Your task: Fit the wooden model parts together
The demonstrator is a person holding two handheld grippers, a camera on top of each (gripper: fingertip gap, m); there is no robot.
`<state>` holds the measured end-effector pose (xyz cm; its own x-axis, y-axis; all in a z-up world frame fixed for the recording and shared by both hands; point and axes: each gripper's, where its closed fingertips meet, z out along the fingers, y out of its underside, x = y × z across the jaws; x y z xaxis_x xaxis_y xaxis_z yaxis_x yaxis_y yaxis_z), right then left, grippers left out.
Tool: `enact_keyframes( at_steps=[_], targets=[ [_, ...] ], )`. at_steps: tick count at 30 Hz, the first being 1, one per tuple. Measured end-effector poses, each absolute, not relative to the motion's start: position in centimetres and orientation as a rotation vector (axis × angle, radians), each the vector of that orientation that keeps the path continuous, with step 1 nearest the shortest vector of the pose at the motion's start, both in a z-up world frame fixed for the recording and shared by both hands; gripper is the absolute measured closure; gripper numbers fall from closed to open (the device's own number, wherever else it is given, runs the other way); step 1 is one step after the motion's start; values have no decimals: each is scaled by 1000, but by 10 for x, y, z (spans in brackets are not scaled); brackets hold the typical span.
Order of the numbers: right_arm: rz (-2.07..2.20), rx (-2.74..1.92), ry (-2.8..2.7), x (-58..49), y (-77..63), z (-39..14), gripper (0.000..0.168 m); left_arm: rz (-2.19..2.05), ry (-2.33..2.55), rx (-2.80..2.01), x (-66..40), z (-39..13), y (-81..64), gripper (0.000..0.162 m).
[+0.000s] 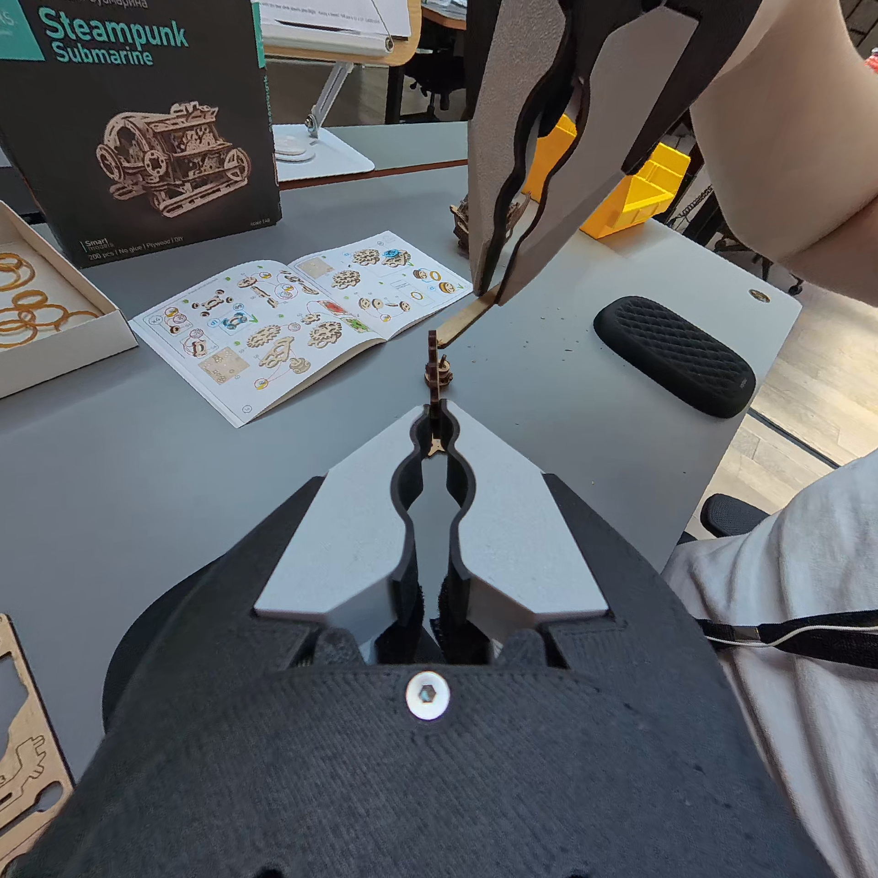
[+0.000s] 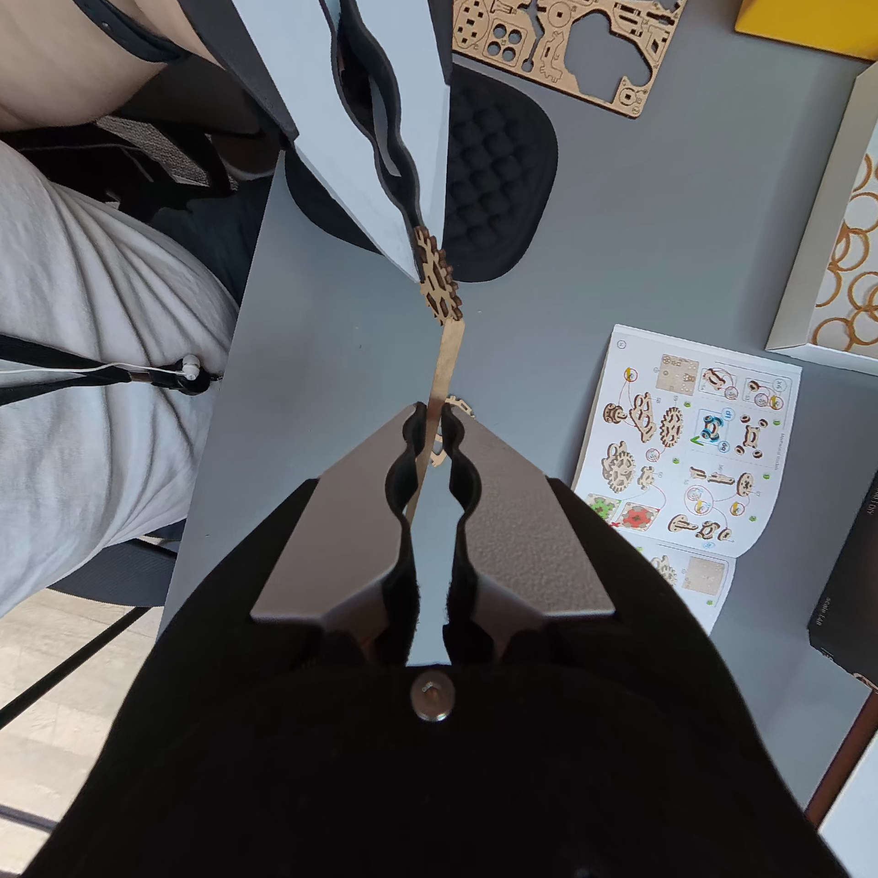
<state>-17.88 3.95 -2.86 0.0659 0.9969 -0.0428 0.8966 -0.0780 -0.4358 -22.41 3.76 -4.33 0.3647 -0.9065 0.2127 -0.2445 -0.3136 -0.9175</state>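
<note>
My left gripper (image 1: 434,411) is shut on a small wooden gear part (image 1: 433,370), which stands edge-on above the grey table (image 1: 142,475). My right gripper (image 2: 432,408) is shut on a thin flat wooden strip (image 2: 446,361). In the left wrist view the right gripper (image 1: 490,297) comes down from the upper right, and its strip (image 1: 463,319) touches the top of the gear part. In the right wrist view the left gripper (image 2: 430,259) comes in from above with the gear (image 2: 439,285), and the strip's far end meets the gear's rim.
An open instruction booklet (image 1: 294,323) lies ahead on the left, with the kit box (image 1: 138,123) behind it. A black padded rest (image 1: 674,356) lies at the right edge. Also here: a white tray of rubber bands (image 1: 47,304), a plywood sheet (image 2: 570,47), yellow bins (image 1: 636,190) and a partly built model (image 1: 463,223). Tip to tip, the grippers are about 6 cm apart.
</note>
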Motion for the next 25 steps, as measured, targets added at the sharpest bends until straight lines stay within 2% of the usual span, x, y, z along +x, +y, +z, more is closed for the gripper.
enact_keyframes(
  at_steps=[12,25],
  targets=[
    [371,-2203,-1783,-182,48,-35,164,-995,895,-1787,-221,-30,48,162],
    [565,-2106,-1365,-202,60,-69,164,-872,904,-1844,-238,-68,49,162]
  ],
)
